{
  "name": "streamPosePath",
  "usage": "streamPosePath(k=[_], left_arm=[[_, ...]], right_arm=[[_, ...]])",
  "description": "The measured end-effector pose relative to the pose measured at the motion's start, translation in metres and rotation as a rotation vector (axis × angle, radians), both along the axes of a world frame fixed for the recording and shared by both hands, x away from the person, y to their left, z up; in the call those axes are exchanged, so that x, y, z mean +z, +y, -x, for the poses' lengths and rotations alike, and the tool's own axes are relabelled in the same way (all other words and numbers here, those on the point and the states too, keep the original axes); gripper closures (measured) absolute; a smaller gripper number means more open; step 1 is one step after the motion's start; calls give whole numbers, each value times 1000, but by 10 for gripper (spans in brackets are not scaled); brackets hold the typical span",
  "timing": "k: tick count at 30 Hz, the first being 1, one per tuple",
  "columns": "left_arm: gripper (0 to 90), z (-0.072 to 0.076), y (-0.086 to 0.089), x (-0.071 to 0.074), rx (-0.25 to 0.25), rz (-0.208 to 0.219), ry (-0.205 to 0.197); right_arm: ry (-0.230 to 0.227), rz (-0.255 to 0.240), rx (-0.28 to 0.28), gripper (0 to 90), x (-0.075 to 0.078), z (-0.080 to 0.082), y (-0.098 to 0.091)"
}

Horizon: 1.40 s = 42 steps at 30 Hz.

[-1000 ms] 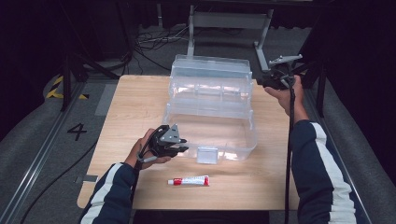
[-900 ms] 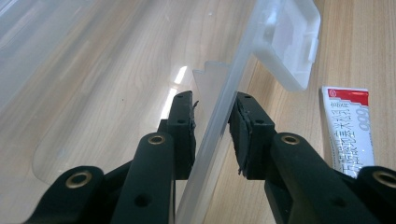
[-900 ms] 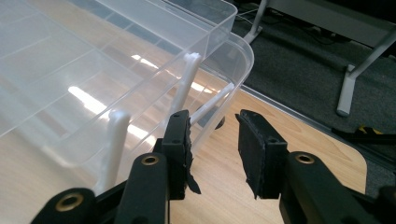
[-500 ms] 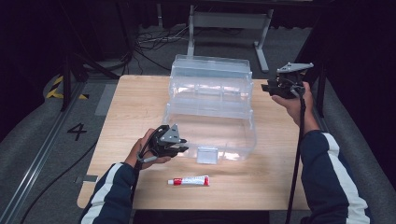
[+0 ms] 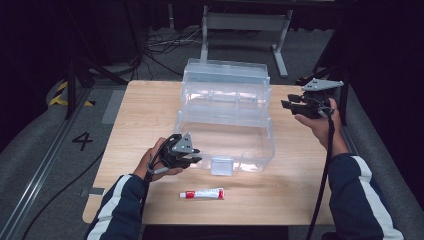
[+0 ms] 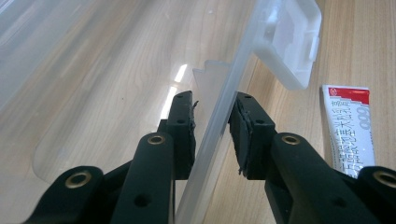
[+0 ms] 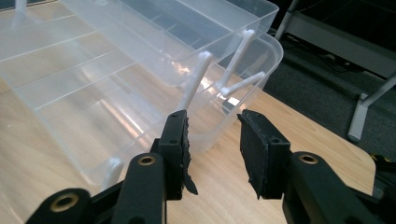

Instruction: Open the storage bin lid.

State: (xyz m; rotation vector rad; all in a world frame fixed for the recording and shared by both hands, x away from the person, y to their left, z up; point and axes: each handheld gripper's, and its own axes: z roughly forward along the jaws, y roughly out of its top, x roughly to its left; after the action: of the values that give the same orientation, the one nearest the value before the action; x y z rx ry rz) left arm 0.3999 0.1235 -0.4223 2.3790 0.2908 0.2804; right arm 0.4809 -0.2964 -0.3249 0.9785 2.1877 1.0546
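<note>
While the left gripper (image 5: 192, 159) pinched the near wall of the clear box (image 5: 225, 120) mid-worktop (image 5: 135, 110), the right gripper's (image 5: 286, 105) fingers had just been opening, empty, beside its far corner, leaving the tube (image 5: 202, 194) unpacked.

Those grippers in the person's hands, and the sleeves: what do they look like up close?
Each gripper, left and right, is black, topped by a grey three-cornered plate, and trails a black cable. Each has two flat black jaws with brass-ringed holes and worn, ragged-edged black pads. The sleeves are dark blue with white stripes.
</note>
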Motion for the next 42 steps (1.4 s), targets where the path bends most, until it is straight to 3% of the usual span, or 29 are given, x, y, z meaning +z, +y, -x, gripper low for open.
streamPosePath(k=[16,22,35,42], left_arm=[[708,0,0,0,1,0,0],[708,0,0,0,2,-1,-1],[706,0,0,0,4,-2,-3],[706,0,0,0,3,-5,-5]], right_arm=[[-6,-14,66,604,-14,37,-10],[-14,-12,119,597,-23,56,-11],[11,9,170,581,-43,80,-10],[35,30,230,575,-54,95,-4]])
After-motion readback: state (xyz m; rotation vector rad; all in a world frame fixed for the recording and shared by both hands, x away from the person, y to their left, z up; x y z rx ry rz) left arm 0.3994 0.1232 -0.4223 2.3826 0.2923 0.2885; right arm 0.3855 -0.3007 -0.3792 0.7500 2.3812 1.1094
